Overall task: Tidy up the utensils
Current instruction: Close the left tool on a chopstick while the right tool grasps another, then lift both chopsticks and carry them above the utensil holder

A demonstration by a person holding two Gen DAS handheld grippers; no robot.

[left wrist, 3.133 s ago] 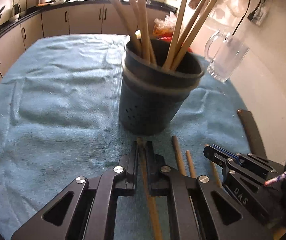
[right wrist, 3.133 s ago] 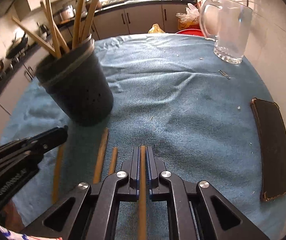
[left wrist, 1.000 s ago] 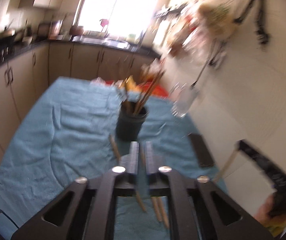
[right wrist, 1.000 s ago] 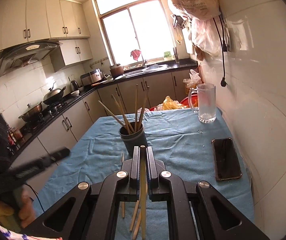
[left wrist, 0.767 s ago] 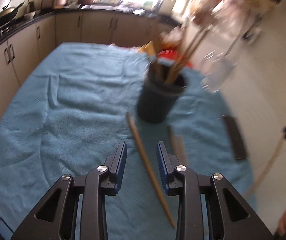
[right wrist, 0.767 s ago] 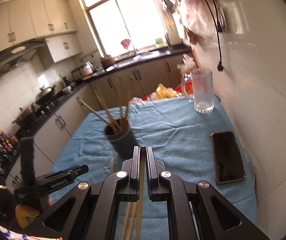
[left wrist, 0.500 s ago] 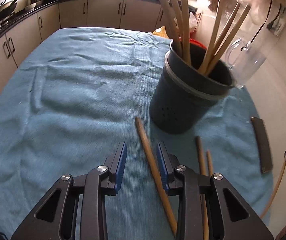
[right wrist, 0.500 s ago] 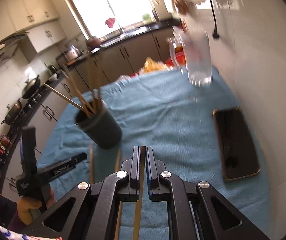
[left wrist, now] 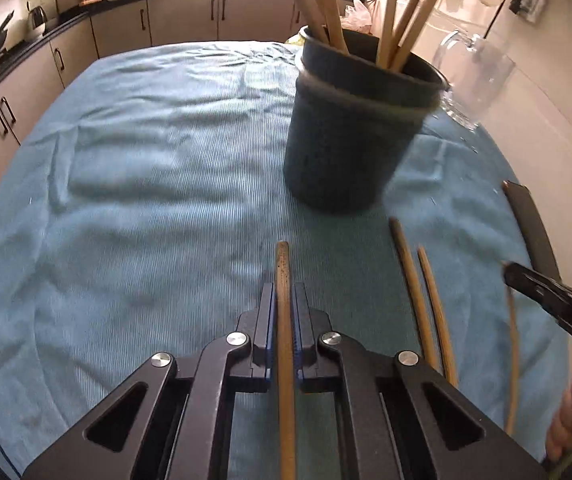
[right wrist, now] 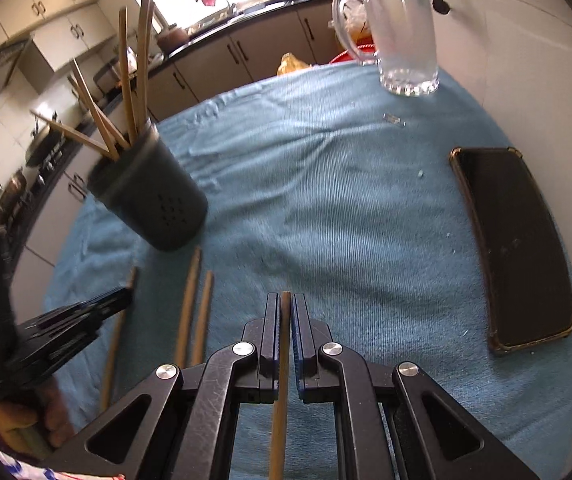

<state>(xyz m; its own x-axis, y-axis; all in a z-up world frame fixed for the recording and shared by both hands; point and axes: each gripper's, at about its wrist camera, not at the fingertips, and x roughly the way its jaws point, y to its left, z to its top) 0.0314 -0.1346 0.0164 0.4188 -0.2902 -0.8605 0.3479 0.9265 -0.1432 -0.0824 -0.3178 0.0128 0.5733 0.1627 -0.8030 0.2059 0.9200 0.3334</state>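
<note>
A dark utensil holder (left wrist: 358,120) stands on the blue cloth (left wrist: 145,160) with several wooden sticks in it; it also shows in the right wrist view (right wrist: 153,196). My left gripper (left wrist: 283,292) has its jaws close around a wooden stick (left wrist: 285,340) lying on the cloth. Two more sticks (left wrist: 418,292) lie to its right. My right gripper (right wrist: 284,304) is shut on a thin wooden stick (right wrist: 279,392) and holds it above the cloth. It also shows at the right of the left wrist view (left wrist: 554,300).
A glass mug (right wrist: 402,36) stands at the back right near the wall. A black phone (right wrist: 514,248) lies on the cloth at the right. Two loose sticks (right wrist: 193,312) lie in front of the holder. Kitchen cabinets (left wrist: 189,20) run behind the table.
My left gripper dropped its stick, then came down over it and narrowed its jaws around it. My right gripper has lowered toward the cloth, still holding its stick.
</note>
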